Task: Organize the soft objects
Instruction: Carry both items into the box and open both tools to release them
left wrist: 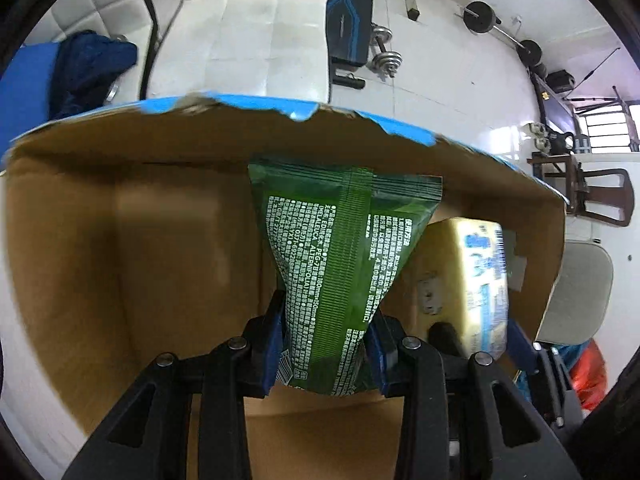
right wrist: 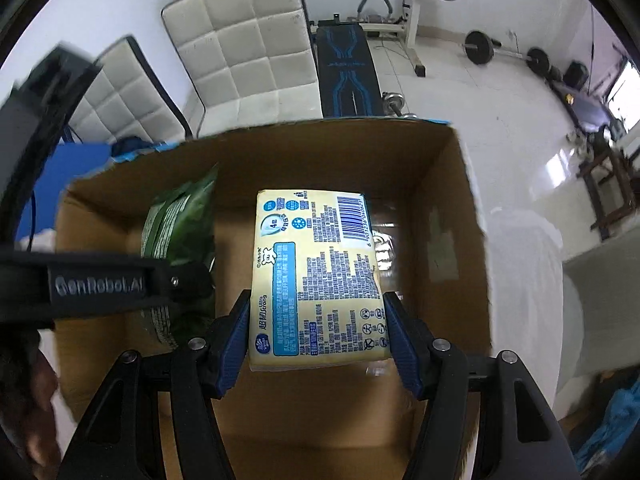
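Green pouch (left wrist: 328, 264): left fingers (left wrist: 276, 336) pinching, steeply down; tissue pack (right wrist: 320, 276): right fingers (right wrist: 234, 340) likewise

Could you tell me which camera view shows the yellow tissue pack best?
The right wrist view: the yellow tissue pack fills the centre, printed face and barcode sharp, between the right gripper fingers. The left wrist view catches only its blurred end, behind the green pouch.

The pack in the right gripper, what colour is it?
Pale yellow with blue print and a barcode; the tissue pack shows best in the right wrist view.
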A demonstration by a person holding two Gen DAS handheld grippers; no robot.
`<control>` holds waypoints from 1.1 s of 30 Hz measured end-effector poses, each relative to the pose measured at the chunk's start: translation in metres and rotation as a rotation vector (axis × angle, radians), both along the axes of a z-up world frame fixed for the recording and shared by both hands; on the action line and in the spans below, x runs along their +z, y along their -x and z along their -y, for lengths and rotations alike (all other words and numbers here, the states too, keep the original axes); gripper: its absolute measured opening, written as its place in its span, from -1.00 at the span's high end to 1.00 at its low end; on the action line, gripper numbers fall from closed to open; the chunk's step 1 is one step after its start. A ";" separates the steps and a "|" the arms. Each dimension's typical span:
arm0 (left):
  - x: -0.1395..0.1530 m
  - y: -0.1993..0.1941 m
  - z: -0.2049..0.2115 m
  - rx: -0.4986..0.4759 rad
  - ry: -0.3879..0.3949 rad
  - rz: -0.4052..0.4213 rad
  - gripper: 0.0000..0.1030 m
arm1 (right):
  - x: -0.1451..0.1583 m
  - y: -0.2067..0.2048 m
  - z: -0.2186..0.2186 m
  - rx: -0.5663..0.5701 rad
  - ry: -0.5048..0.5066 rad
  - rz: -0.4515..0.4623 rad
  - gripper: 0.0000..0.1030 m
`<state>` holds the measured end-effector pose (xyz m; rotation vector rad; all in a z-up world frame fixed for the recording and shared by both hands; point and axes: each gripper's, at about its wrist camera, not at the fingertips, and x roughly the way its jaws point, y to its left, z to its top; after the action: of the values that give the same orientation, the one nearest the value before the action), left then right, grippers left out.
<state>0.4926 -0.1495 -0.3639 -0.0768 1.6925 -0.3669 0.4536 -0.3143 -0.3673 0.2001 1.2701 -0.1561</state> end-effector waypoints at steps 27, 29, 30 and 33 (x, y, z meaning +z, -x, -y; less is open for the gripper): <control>0.086 0.070 -0.051 -0.055 -0.134 0.349 -0.98 | 0.009 0.030 -0.020 -0.041 -0.025 -0.095 -1.00; 0.099 0.080 -0.053 -0.067 -0.152 0.394 -0.98 | 0.019 0.041 -0.023 -0.040 -0.015 -0.079 -1.00; 0.105 0.088 -0.057 -0.063 -0.158 0.420 -0.98 | 0.024 0.047 -0.026 -0.038 -0.010 -0.074 -1.00; 0.124 0.101 -0.058 -0.041 -0.154 0.462 -0.98 | 0.044 0.072 -0.040 -0.031 0.009 -0.047 -1.00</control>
<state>0.3914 -0.0920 -0.2395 0.1469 1.2605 -0.2588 0.3820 -0.2742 -0.3229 0.2098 1.3131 -0.1937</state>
